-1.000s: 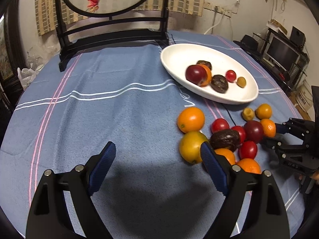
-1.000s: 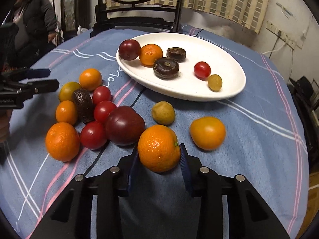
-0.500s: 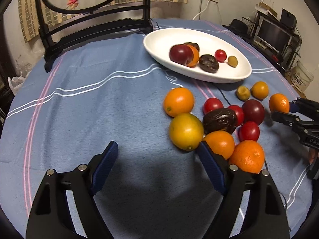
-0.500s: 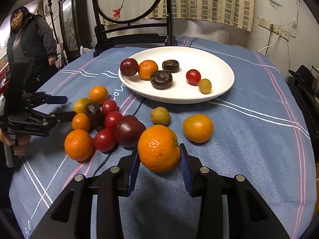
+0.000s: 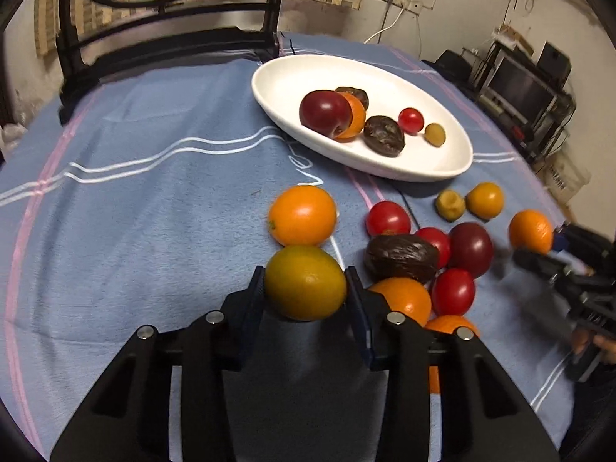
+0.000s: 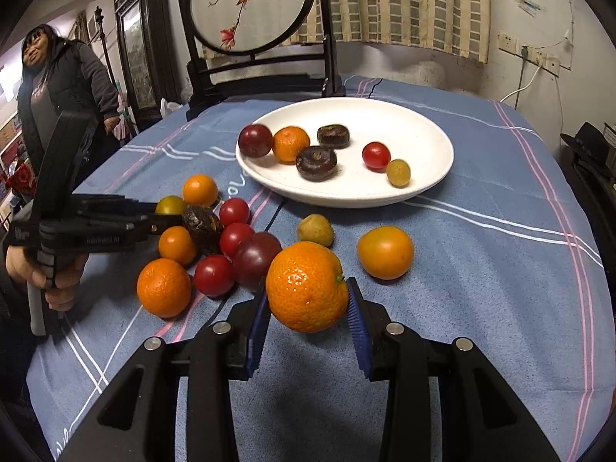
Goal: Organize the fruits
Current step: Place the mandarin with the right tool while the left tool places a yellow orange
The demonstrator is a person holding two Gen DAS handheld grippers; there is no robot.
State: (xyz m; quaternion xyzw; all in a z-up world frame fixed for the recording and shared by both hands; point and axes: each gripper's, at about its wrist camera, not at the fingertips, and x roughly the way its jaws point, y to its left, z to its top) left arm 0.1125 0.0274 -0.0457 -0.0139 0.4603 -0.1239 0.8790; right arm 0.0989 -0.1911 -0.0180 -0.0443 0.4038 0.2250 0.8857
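Left claw (image 5: 305, 288): jaws have just been closing and now sit against both sides of a yellow-green citrus fruit (image 5: 305, 282), which lies at the near edge of the loose fruit pile on the tabletop (image 5: 146, 231) (blue cloth with white and pink stripes).

Right claw (image 6: 307, 310): clamped on a mandarin (image 6: 307, 287), blue pads pressed to either side; the fruit looks raised a little off the cloth, a shadow under it.

White plate (image 6: 419, 131): far centre of the tabletop. Contents: one dark red plum (image 6: 255, 140), one small orange (image 6: 291, 144) touching it, two dark brown wrinkled fruits (image 6: 316, 163), one cherry tomato (image 6: 376, 156), one small yellowish fruit (image 6: 398, 172).

Loose fruit on the cloth, near side of the plate:
- orange (image 5: 302, 215), just beyond the gripped yellow-green fruit
- dark brown wrinkled fruit (image 5: 400, 258), in the middle of the pile
- several red tomatoes (image 5: 388, 218) around it
- dark plum (image 5: 470, 249)
- further oranges (image 6: 163, 287) at the pile's near edge
- small yellowish fruit (image 6: 315, 230) and an orange-yellow fruit (image 6: 385, 252), set apart towards the right claw's side

Background: dark wooden stand with a round painted screen (image 6: 250, 4) behind the plate; a person in a dark jacket (image 6: 57, 84) standing off to the side.
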